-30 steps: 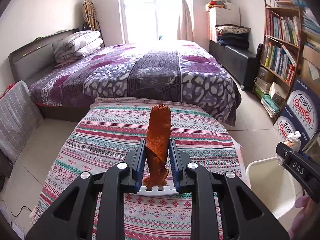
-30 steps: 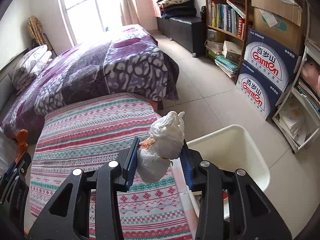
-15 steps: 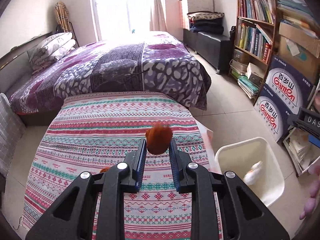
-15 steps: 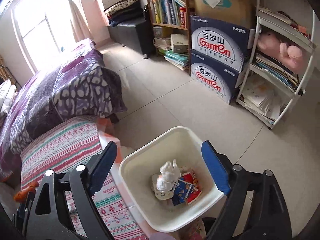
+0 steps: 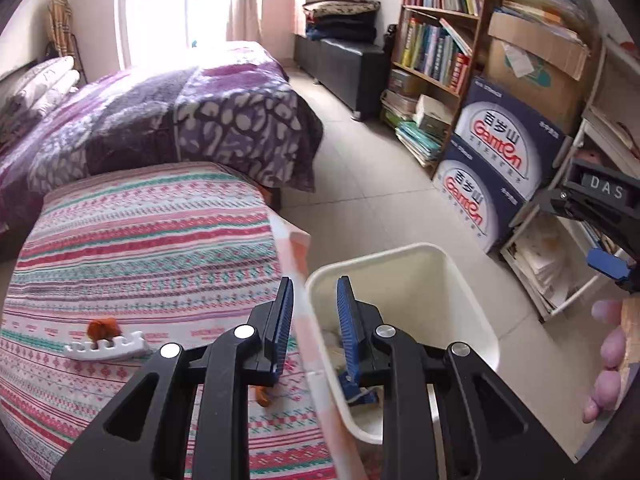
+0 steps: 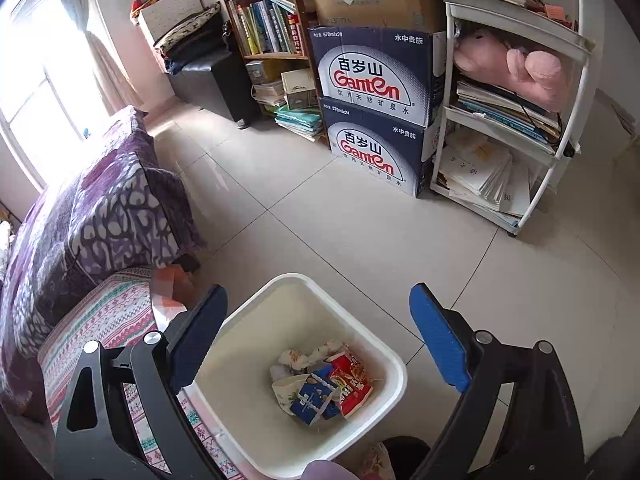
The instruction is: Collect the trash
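Your left gripper (image 5: 312, 320) holds nothing. Its fingers stand a little apart, one on each side of the near rim of the bin (image 5: 472, 296), which fills the lower middle of the left view. The right gripper (image 6: 316, 344) is spread wide and empty above the bin (image 6: 394, 368), and inside it you see the collected wrappers (image 6: 332, 384) at the bottom.

The trash that remains lies on the striped cloth (image 5: 140, 240), left of the bin. An orange scrap (image 5: 103, 329) rests on a small white notched tray (image 5: 108, 348) at the lower left of the left view, well apart from the fingers and to their left. A second orange bit (image 5: 264, 396) lies just under the left finger, close to the cloth edge; most of it is hidden, so its shape I cannot tell. The tray's long axis runs nearly across the frame, left to right.

The left gripper is clearly the nearer one for both pieces. I judge that you should turn it left, away from the bin.

The cloth around the tray is open, so there is room to come from above. The cloth edge and the bin wall stand very close together at the lower middle, so keep the fingers clear of this narrow gap.
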`<action>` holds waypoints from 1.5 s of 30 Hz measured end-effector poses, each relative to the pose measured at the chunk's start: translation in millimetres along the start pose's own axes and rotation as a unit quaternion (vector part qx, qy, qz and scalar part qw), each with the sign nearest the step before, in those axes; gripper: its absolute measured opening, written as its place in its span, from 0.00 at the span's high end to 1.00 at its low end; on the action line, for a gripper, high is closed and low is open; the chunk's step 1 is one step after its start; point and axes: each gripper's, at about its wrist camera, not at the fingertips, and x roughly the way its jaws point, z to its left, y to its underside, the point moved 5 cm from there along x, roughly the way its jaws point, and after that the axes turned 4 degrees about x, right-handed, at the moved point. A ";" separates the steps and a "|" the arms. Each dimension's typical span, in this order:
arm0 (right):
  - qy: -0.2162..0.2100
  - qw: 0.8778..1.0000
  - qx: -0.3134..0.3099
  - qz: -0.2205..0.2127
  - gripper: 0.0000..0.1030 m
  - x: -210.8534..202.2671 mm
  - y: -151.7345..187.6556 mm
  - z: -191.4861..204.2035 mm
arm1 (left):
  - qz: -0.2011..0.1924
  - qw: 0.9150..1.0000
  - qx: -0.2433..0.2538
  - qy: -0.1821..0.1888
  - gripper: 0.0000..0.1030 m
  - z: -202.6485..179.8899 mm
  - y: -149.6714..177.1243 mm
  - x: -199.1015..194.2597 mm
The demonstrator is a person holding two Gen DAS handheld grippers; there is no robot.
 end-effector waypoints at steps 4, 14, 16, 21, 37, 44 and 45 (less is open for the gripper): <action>-0.002 1.000 0.010 0.002 0.14 1.8 -4.9 -8.4 | 0.031 0.997 0.006 0.071 0.77 -22.4 6.2 12.4; -0.004 1.000 0.014 0.002 0.14 0.4 -7.1 -14.8 | 0.050 0.993 -0.013 0.104 0.23 -12.5 4.4 12.4; -0.004 1.000 0.014 0.001 0.14 -0.4 -7.1 -13.5 | 0.058 0.994 -0.019 0.086 0.23 -0.1 5.4 13.9; -0.010 1.000 0.002 0.004 0.13 -1.5 -3.8 -4.6 | 0.131 0.990 -0.038 0.026 0.23 31.8 27.2 36.3; -0.016 0.998 -0.066 -0.004 0.12 -9.8 6.2 21.3 | 0.235 0.967 -0.102 -0.012 0.59 69.4 79.4 84.6; -0.020 0.998 -0.058 0.001 0.12 -8.6 3.3 16.1 | 0.211 0.974 -0.086 -0.020 0.85 59.9 71.9 77.0; -0.019 0.998 -0.056 -0.001 0.12 -9.9 2.5 15.9 | 0.200 0.976 -0.082 -0.010 0.85 54.4 67.1 71.8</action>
